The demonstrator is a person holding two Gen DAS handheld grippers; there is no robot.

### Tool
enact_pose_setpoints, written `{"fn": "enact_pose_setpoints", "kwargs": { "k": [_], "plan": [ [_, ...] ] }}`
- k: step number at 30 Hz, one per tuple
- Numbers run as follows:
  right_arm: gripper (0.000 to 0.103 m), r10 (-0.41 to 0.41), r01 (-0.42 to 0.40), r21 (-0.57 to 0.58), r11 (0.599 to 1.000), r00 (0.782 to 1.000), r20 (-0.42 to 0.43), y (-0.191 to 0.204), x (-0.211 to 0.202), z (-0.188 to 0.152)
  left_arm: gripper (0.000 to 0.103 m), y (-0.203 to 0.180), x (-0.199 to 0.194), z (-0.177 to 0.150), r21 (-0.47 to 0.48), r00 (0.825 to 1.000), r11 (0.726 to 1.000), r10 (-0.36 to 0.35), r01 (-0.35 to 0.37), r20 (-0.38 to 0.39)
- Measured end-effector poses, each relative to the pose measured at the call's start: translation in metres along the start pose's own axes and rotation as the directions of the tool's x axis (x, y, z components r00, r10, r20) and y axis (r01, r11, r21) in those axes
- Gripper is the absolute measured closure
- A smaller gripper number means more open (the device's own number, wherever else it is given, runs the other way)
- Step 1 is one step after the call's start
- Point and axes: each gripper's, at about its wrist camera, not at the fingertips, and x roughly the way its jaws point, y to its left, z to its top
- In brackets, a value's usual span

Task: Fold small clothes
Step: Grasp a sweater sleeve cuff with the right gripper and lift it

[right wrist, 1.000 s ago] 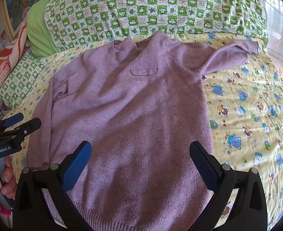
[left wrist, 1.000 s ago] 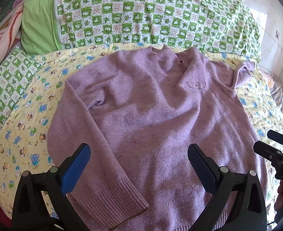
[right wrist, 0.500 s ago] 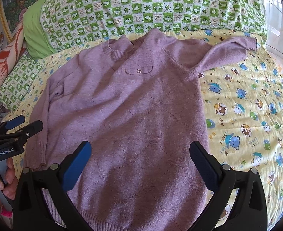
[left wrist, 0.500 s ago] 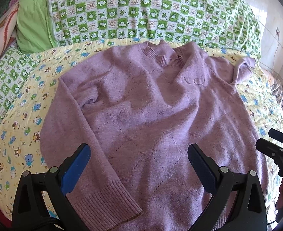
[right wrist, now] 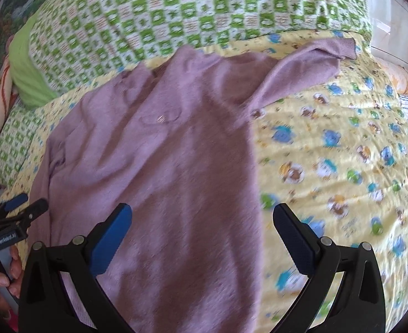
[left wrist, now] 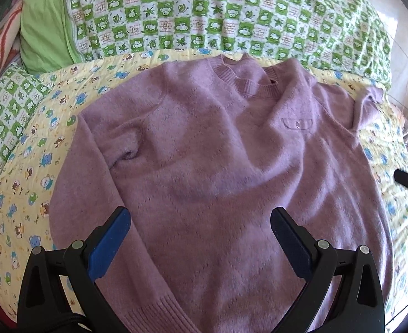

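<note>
Lying front-up across a yellow cartoon-print quilt (right wrist: 342, 149), with a green checked blanket (left wrist: 231, 16) bunched behind its collar, the purple sweater (left wrist: 217, 166) takes up most of the bed and is not yet folded. Judged by its fuzzy knit surface and the soft creases near the armpit, it should handle as light, limp and somewhat stretchy; it will sag and drag when lifted by one point, and it is unlikely to slip from padded jaws. The body panel is largely flat. One sleeve (left wrist: 73, 194) runs down along the body on the left-gripper side, ending in a ribbed cuff (left wrist: 159, 310) at the near edge; the other sleeve (right wrist: 301, 66) is flung outward toward the far corner of the quilt. A small chest pocket (left wrist: 296, 123) with a button marks the front. Best holds, in my assessment, are the doubled, firmer parts: shoulder seam, cuff and ribbed hem (single-layer mid-panel pinches would only tent the knit). The left gripper (left wrist: 201, 238) hovers over the lower body with jaws spread wide and nothing between them. The right gripper (right wrist: 202, 236) is likewise wide open and empty, straddling the sweater's side edge where it meets the quilt (this view is motion-blurred, so finer detail is uncertain).
</note>
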Motion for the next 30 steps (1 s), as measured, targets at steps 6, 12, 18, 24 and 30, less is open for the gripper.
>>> {"fn": "enact_pose_setpoints", "kwargs": {
  "k": [6, 12, 18, 24, 30],
  "plan": [
    [0.001, -0.024, 0.010, 0.160, 0.987, 0.996, 0.081, -0.064, 0.018, 0.064, 0.002, 0.013, 0.028, 0.045, -0.065, 1.000, 0.998, 0.026, -0.026, 0.005],
    [0.002, -0.064, 0.009, 0.341, 0.940, 0.987, 0.149, -0.135, 0.039, 0.134, 0.002, 0.018, 0.062, 0.089, -0.098, 0.999, 0.994, 0.048, -0.050, -0.018],
    [0.016, -0.073, -0.015, 0.446, 0.895, 0.981, 0.180, -0.192, 0.077, 0.188, 0.002, 0.017, 0.095, 0.125, -0.103, 0.998, 0.992, 0.066, -0.068, -0.024],
    [0.033, -0.067, -0.029, 0.568, 0.823, 0.987, 0.147, -0.240, 0.120, 0.215, 0.002, 0.021, 0.130, 0.140, -0.093, 0.994, 0.990, 0.100, -0.105, -0.052],
    [0.057, -0.031, -0.098, 0.637, 0.765, 0.982, 0.188, -0.273, 0.143, 0.234, 0.002, 0.024, 0.154, 0.139, -0.090, 0.988, 0.988, 0.117, -0.126, -0.101]
  ]
}}
